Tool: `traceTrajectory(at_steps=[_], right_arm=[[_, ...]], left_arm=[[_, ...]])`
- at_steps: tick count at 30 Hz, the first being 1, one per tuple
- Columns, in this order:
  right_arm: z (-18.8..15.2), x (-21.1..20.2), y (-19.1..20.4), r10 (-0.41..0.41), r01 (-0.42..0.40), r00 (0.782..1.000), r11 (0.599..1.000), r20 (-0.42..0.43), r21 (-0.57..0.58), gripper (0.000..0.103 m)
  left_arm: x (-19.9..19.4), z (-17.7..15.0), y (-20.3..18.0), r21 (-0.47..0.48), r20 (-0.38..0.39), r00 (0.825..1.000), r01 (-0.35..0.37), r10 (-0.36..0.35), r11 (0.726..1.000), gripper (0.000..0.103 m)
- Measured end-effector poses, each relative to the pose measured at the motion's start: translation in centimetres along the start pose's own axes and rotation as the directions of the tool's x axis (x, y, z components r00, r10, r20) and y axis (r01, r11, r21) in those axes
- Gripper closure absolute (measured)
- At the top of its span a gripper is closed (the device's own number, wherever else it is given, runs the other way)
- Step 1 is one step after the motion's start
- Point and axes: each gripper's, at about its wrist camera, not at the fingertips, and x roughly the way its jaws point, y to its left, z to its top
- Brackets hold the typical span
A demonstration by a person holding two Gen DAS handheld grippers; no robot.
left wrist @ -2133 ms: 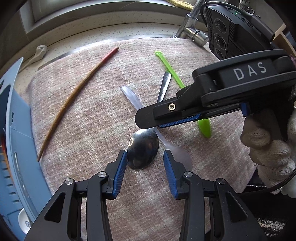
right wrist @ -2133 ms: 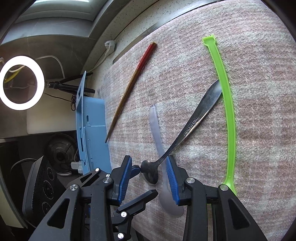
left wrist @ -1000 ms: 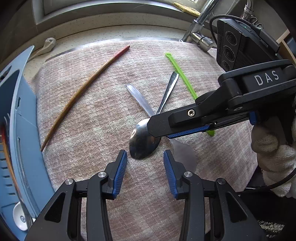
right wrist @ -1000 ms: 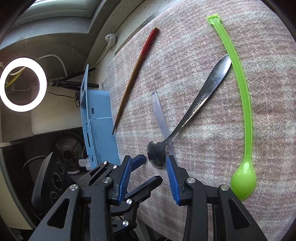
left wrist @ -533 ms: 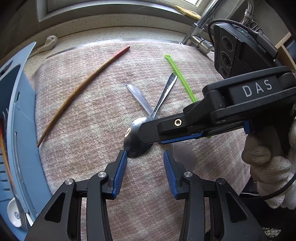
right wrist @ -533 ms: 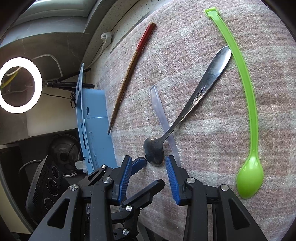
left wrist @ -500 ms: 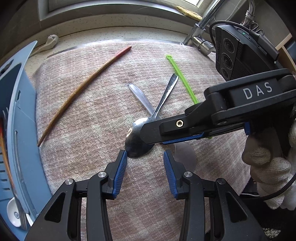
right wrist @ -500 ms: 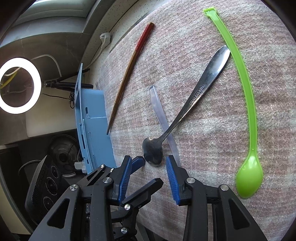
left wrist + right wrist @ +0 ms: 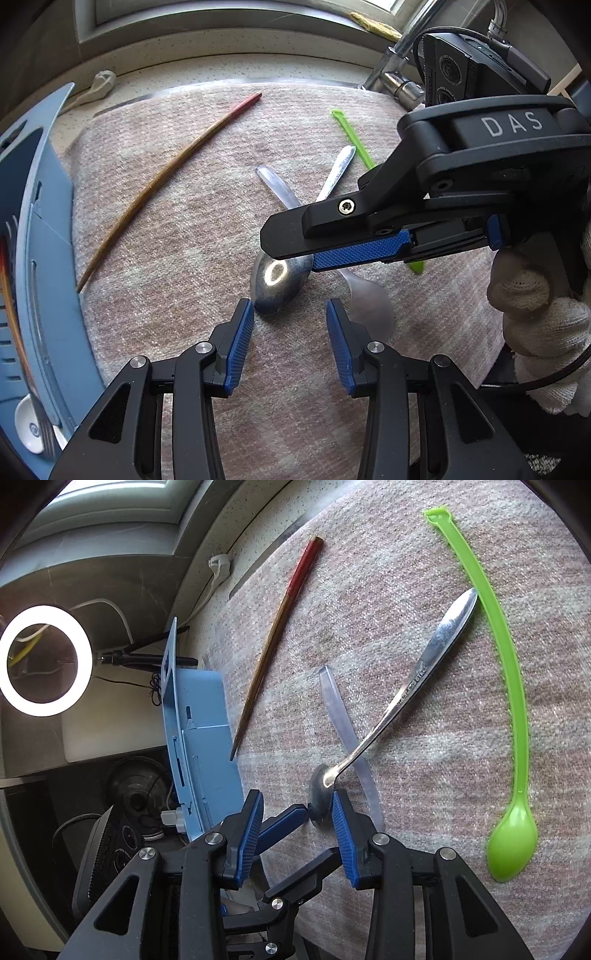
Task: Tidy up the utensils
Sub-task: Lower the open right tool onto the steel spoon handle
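Since two seconds ago the steel spoon point(image 9: 279, 277) has turned, its bowl now nearer the left gripper point(image 9: 290, 332). Both grippers stand parted and empty; the right gripper point(image 9: 297, 821) hovers over that bowl. Spoon lies across a clear spoon point(image 9: 365, 301) on the mat point(image 9: 166, 240), beside a green spoon point(image 9: 511, 845) and chopstick point(image 9: 162, 177).

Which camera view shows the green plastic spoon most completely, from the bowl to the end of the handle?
The right wrist view shows the green plastic spoon whole, lying uncovered on the knitted cloth, bowl near the camera. In the left wrist view only its handle end and a small piece beyond the right tongs show; those tongs hide the rest.
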Motion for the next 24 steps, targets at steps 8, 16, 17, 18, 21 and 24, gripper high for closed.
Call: traceTrajectory(at_steps=[8, 16, 17, 18, 21, 24], right_arm=[[0.4, 0.4, 1.0, 0.004, -0.004, 1.0, 1.0, -0.005, -0.011, 0.066], [1.5, 1.1, 2.5, -0.016, 0.016, 1.0, 0.998, 0.008, -0.06, 0.066], [1.7, 1.3, 2.4, -0.02, 0.02, 1.0, 0.999, 0.007, -0.048, 0.066], [1.7, 1.2, 2.1, -0.009, 0.009, 1.0, 1.0, 0.004, -0.03, 0.066], [1.7, 0.2, 1.7, 0.005, -0.005, 1.0, 0.999, 0.018, -0.032, 0.066], [1.8, -1.4, 0.8, 0.001, 0.0, 0.998, 1.0, 0.055, -0.022, 0.066]], left_arm=[[-0.5, 0.3, 0.5, -0.014, 0.006, 1.0, -0.002, 0.002, 1.0, 0.065], [-1.3, 0.8, 1.0, -0.017, 0.014, 1.0, -0.012, 0.012, 1.0, 0.065], [-1.5, 0.7, 1.2, -0.015, 0.015, 1.0, -0.014, 0.014, 1.0, 0.065], [-1.6, 0.8, 1.3, -0.014, 0.016, 1.0, -0.022, 0.022, 1.0, 0.065], [-2.1, 0.9, 1.4, -0.001, 0.023, 0.999, -0.046, 0.046, 0.999, 0.065], [-2.8, 1.5, 1.7, 0.02, 0.03, 0.997, -0.075, 0.074, 0.997, 0.065]])
